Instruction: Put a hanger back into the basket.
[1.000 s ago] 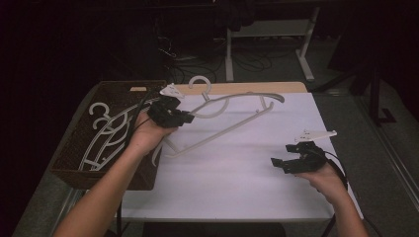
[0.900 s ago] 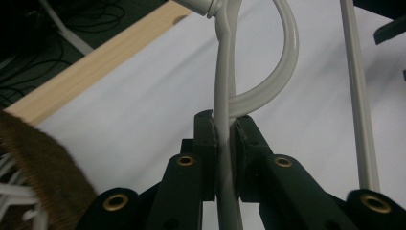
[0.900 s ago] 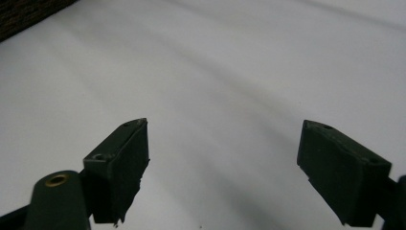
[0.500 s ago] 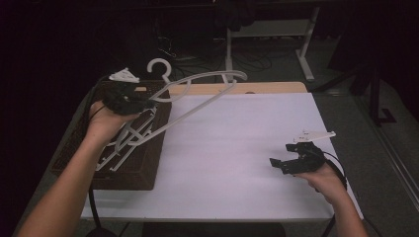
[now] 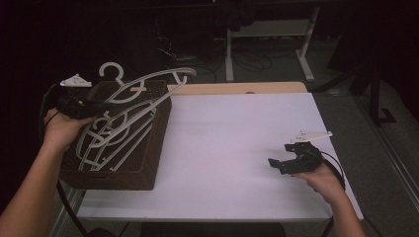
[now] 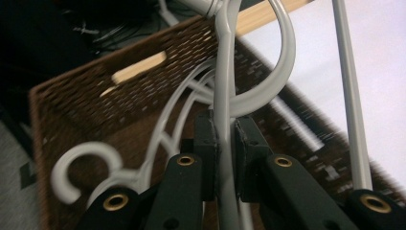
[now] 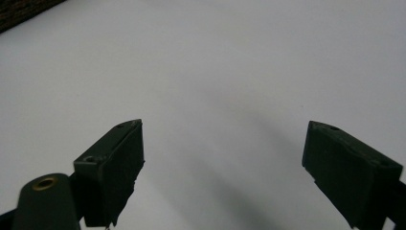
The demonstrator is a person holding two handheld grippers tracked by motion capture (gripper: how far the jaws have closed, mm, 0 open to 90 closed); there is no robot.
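We see a white plastic hanger (image 5: 148,89) held tilted above the dark woven basket (image 5: 153,148) at the tabletop's left edge, its bar pinched between the left gripper's (image 6: 225,148) jaws; more white hangers (image 5: 108,138) lie piled inside the basket.

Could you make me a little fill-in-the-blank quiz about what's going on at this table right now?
1. The left gripper is shut on a white ____.
2. The brown wicker basket sits at the table's ____ side in the high view.
3. The right gripper has its jaws ____ over the white table.

Missing words: hanger; left; open
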